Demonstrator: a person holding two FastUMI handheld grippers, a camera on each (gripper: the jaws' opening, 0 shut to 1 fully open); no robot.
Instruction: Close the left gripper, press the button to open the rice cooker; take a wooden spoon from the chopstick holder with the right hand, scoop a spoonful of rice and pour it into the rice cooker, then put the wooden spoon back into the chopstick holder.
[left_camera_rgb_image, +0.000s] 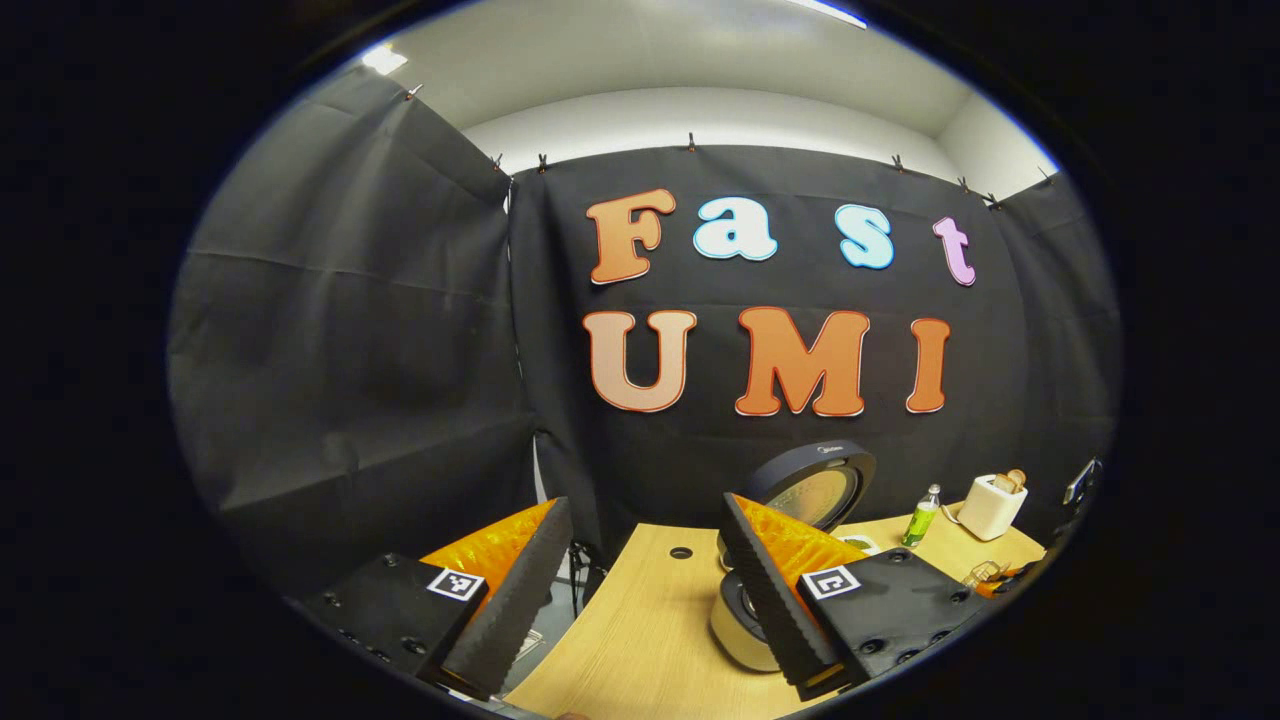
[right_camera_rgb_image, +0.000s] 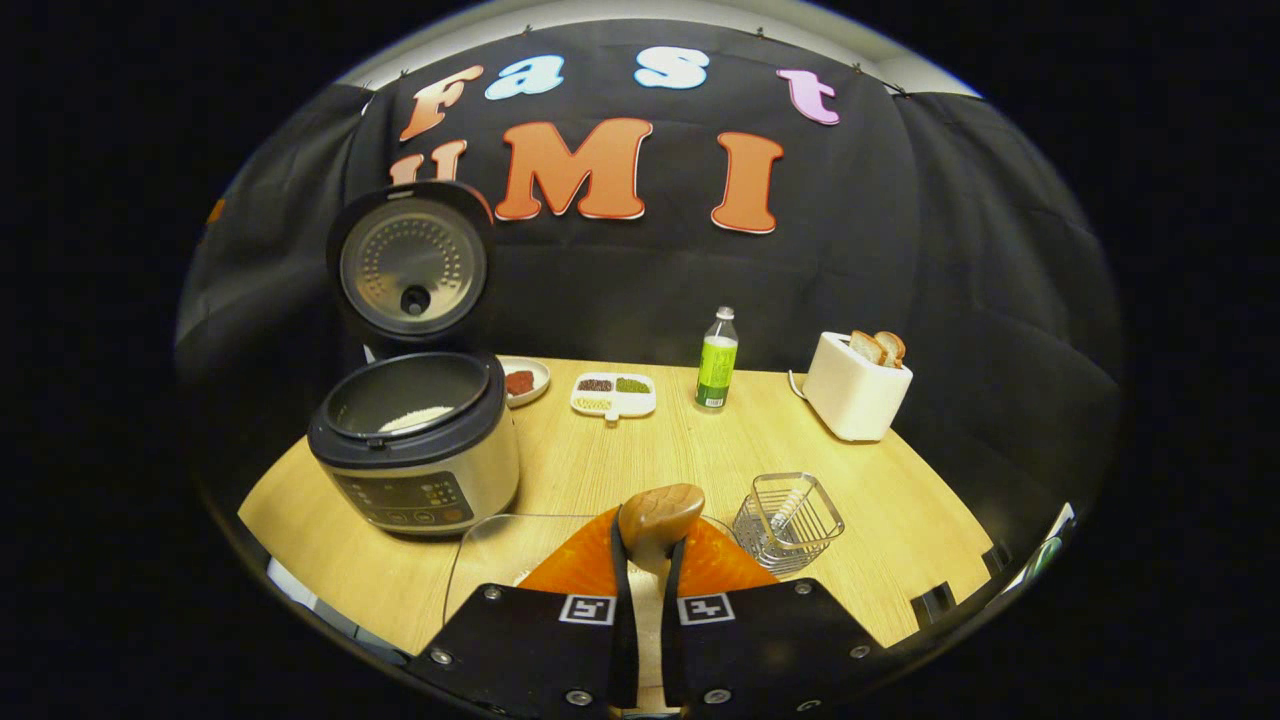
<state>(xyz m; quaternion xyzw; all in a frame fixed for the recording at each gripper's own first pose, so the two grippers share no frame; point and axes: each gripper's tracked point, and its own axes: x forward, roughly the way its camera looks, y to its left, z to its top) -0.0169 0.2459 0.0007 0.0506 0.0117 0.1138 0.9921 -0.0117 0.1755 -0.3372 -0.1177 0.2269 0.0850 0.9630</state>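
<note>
My right gripper (right_camera_rgb_image: 650, 560) is shut on the handle of the wooden spoon (right_camera_rgb_image: 660, 512). The spoon's bowl sticks up ahead of the fingers, over the clear glass bowl (right_camera_rgb_image: 480, 560) at the table's front. The rice cooker (right_camera_rgb_image: 415, 450) stands to the left with its lid (right_camera_rgb_image: 412, 265) raised, and white rice lies in the pot. The wire chopstick holder (right_camera_rgb_image: 790, 520) sits just right of the spoon. My left gripper (left_camera_rgb_image: 645, 505) is open and holds nothing, off the table's left end. The rice cooker (left_camera_rgb_image: 735, 625) and its raised lid (left_camera_rgb_image: 815, 485) show behind that gripper's right finger.
At the back of the wooden table (right_camera_rgb_image: 600, 460) are a small dish (right_camera_rgb_image: 525, 380), a divided dish of grains (right_camera_rgb_image: 613, 393), a green bottle (right_camera_rgb_image: 717, 360) and a white toaster (right_camera_rgb_image: 855, 385) with bread in it. Black cloth walls close in the booth.
</note>
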